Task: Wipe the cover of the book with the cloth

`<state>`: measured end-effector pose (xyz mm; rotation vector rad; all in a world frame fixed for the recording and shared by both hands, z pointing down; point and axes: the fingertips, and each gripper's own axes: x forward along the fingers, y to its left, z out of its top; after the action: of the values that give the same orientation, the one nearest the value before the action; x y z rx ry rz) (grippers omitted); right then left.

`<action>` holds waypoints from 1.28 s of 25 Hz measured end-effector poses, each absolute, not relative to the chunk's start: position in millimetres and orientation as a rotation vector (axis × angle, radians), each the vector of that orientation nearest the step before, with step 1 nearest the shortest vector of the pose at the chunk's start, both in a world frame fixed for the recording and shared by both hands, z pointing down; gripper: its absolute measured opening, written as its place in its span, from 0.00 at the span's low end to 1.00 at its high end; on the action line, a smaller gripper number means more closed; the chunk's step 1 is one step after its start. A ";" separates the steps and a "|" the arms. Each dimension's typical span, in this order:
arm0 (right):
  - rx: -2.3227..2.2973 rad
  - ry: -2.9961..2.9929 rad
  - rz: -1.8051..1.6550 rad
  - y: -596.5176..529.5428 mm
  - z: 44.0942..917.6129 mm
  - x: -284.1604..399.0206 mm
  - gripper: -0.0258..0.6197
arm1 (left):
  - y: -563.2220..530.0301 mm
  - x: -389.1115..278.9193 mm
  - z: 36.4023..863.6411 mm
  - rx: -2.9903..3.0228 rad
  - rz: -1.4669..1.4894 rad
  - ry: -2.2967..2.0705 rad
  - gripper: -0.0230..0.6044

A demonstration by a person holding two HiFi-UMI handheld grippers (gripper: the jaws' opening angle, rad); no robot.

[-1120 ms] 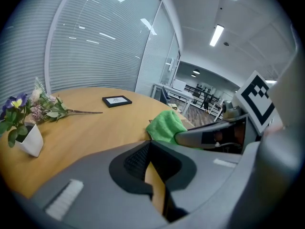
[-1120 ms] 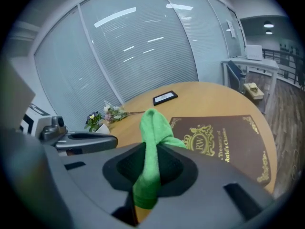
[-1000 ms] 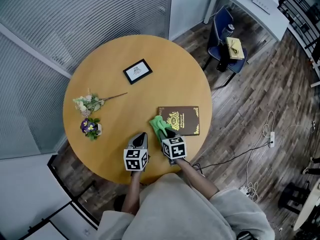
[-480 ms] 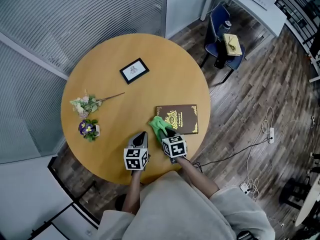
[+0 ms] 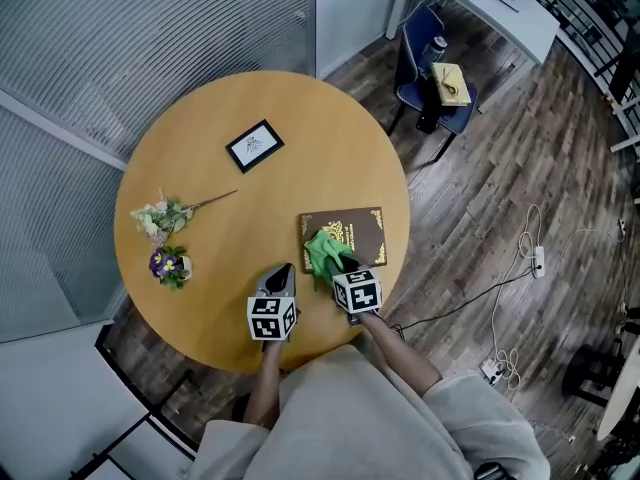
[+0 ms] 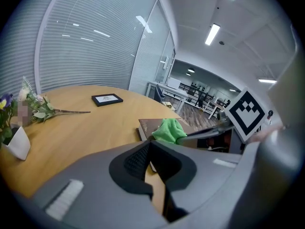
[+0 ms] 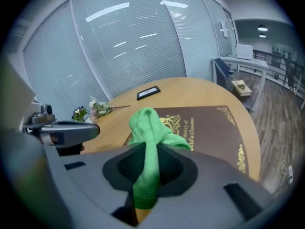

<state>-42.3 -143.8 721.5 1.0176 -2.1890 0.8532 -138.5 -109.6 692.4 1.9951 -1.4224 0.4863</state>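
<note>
On the round counter [image 5: 300, 108], far left: a loose flower sprig [image 5: 165, 211] and a small pot of violet blooms [image 5: 168, 265]. Further in, a black picture frame [image 5: 254, 145]. None of these is in play.

Left hand-held gripper [image 5: 282, 270]: jaws drawn together, nothing between them. It hovers over bare wood just left of the book.

Right hand-held gripper [image 5: 338, 265]: clamped on the green cloth [image 5: 322, 249]. The cloth's bunched free end lies on the near-left corner of the brown book [image 5: 360, 224]. The book lies flat on the counter's right side, near the rim.

Step in hand (my reading): the wipe is at its starting corner, with most of the cover untouched. To do it well:
- Press the bunch flatter.
- Sweep rightward in overlapping passes.
- Keep pressure light so the book does not slide toward the rim.
- The idle left hand-held gripper could steady the spine edge.

Views: only the right gripper view shows the cloth strand pinched between its jaws, and the gilt ornament on the cover. The head view alone gives the book's whole outline and its nearness to the rim.
</note>
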 end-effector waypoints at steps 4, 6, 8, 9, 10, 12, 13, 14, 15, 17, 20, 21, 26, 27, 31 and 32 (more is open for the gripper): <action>1.057 -2.171 0.859 -148.0 721.0 -22.3 0.15 | -112.9 -130.4 690.3 2.011 0.493 -1.409 0.05; 1.075 -2.165 0.860 -149.9 720.7 -12.9 0.15 | -113.6 -126.9 689.9 2.017 0.498 -1.403 0.05; 1.089 -2.159 0.855 -151.2 721.2 -4.2 0.15 | -114.1 -123.7 690.2 2.021 0.501 -1.398 0.05; 1.097 -2.155 0.854 -151.5 721.6 0.2 0.15 | -114.3 -121.9 690.5 2.024 0.502 -1.395 0.05; 1.105 -2.150 0.854 -151.9 722.0 4.8 0.15 | -114.7 -120.0 690.6 2.028 0.503 -1.391 0.05; 1.125 -2.141 0.859 -153.4 722.5 14.3 0.15 | -115.9 -116.1 690.5 2.035 0.505 -1.384 0.05; 1.135 -2.136 0.860 -154.3 722.5 19.2 0.15 | -116.5 -114.2 690.3 2.038 0.507 -1.381 0.05; 1.145 -2.131 0.862 -155.0 722.4 24.2 0.15 | -116.9 -112.4 690.4 2.040 0.509 -1.378 0.05; 1.156 -2.127 0.864 -155.6 722.3 29.1 0.15 | -117.0 -110.6 690.9 2.041 0.511 -1.374 0.05; 1.176 -2.119 0.867 -156.9 722.2 38.9 0.15 | -117.4 -106.8 692.0 2.043 0.513 -1.366 0.05; 1.205 -2.107 0.870 -158.7 722.2 51.9 0.15 | -119.1 -100.9 691.8 2.052 0.515 -1.358 0.05; 1.214 -2.103 0.872 -159.2 722.3 55.9 0.15 | -119.6 -99.0 691.9 2.054 0.516 -1.356 0.05; 1.253 -2.083 0.875 -160.5 722.8 73.1 0.15 | -121.7 -91.1 691.9 2.070 0.518 -1.342 0.05; 1.259 -2.079 0.874 -160.5 722.6 76.7 0.15 | -122.0 -89.8 691.5 2.071 0.519 -1.341 0.05; 1.281 -2.066 0.873 -160.2 721.8 90.2 0.15 | -122.0 -86.7 690.0 2.072 0.520 -1.342 0.05; 1.285 -2.064 0.872 -160.3 721.7 92.9 0.15 | -122.1 -86.7 689.5 2.073 0.520 -1.344 0.05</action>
<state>92.9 -160.3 721.7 1.2852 -2.0636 0.8721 -86.7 -122.1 689.5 2.0726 -1.3438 0.5196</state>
